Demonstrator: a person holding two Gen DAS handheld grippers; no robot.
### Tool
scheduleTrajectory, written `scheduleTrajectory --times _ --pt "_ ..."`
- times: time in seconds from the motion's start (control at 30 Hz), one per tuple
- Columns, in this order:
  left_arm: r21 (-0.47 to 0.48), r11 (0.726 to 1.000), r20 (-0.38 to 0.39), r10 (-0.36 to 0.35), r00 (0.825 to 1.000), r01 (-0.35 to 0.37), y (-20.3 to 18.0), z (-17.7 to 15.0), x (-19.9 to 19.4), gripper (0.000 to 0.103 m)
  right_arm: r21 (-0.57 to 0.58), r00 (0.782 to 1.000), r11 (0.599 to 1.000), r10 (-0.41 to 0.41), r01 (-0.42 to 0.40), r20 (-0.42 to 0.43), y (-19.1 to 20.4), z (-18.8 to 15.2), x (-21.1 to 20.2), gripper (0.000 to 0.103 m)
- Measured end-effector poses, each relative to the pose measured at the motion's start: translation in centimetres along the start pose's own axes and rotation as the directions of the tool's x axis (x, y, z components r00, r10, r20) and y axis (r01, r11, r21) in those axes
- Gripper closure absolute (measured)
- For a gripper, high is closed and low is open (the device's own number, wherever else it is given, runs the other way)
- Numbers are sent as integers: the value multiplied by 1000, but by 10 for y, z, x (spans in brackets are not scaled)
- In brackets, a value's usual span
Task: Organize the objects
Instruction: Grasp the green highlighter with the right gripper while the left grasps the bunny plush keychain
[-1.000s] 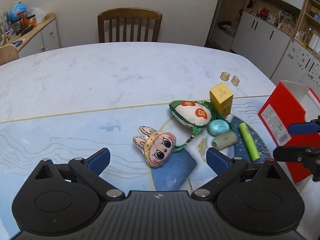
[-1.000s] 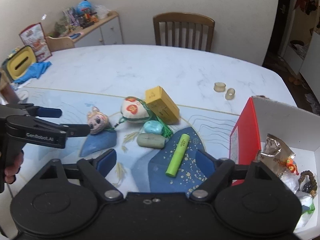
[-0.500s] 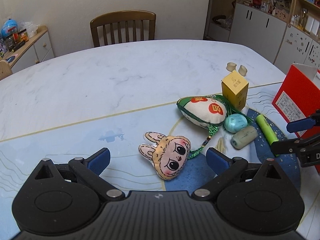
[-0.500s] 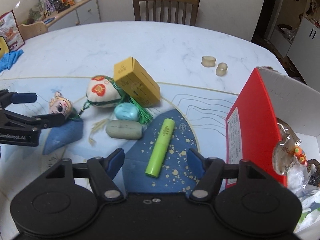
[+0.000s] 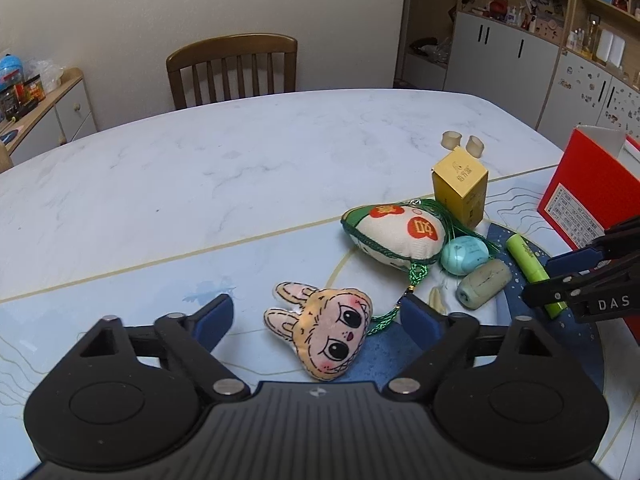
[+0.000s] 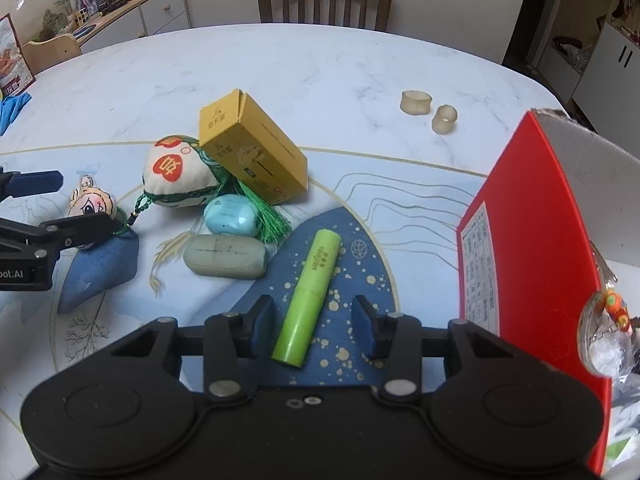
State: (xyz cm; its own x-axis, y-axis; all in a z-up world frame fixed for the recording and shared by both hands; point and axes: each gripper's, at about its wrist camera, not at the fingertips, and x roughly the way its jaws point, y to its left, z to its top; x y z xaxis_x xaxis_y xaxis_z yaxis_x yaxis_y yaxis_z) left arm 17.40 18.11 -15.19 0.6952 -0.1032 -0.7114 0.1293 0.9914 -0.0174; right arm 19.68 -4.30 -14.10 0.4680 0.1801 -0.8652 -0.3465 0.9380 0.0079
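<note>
A bunny-face plush (image 5: pixel 326 330) lies on the table between the open fingers of my left gripper (image 5: pixel 316 316); it also shows in the right wrist view (image 6: pixel 91 202). A lime green tube (image 6: pixel 310 294) lies between the open, narrowing fingers of my right gripper (image 6: pixel 316 328), untouched; it shows in the left view (image 5: pixel 528 262). Nearby lie a white-and-green pouch (image 5: pixel 394 234) (image 6: pixel 176 174), a yellow box (image 5: pixel 460 186) (image 6: pixel 250 152), a turquoise egg (image 6: pixel 232 216) and a grey-green capsule (image 6: pixel 226 256).
A red box (image 6: pixel 532 248) with an open white inside holds wrapped items at the right. Two beige rings (image 6: pixel 430 110) lie on the marble table (image 5: pixel 200 176) further back. A wooden chair (image 5: pixel 232 68) stands at the far edge. Cabinets line the walls.
Both grippers have moved forward and down. The left now straddles the bunny plush; the right now straddles the green tube with its fingers narrower than before.
</note>
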Motion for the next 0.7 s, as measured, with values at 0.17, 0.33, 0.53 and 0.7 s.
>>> scheduleTrajectory --times 0.17,0.33,0.53,0.7 --pt "-5 1000 -12 0 1000 0 0 0 2 39 3 1000 1000 -3 3 7 0 2 1 72" --pt "3 1000 -23 5 1000 -5 -1 -1 3 44 0 1000 1000 -7 7 10 3 3 1 85" --pt "-19 1000 -45 1 999 -2 -2 2 1 51 9 1000 1000 -11 10 22 1 1 -3 86" --pt "-46 999 -55 -7 998 5 1 5 -7 52 30 999 1000 7 -8 42 -2 1 -16 87"
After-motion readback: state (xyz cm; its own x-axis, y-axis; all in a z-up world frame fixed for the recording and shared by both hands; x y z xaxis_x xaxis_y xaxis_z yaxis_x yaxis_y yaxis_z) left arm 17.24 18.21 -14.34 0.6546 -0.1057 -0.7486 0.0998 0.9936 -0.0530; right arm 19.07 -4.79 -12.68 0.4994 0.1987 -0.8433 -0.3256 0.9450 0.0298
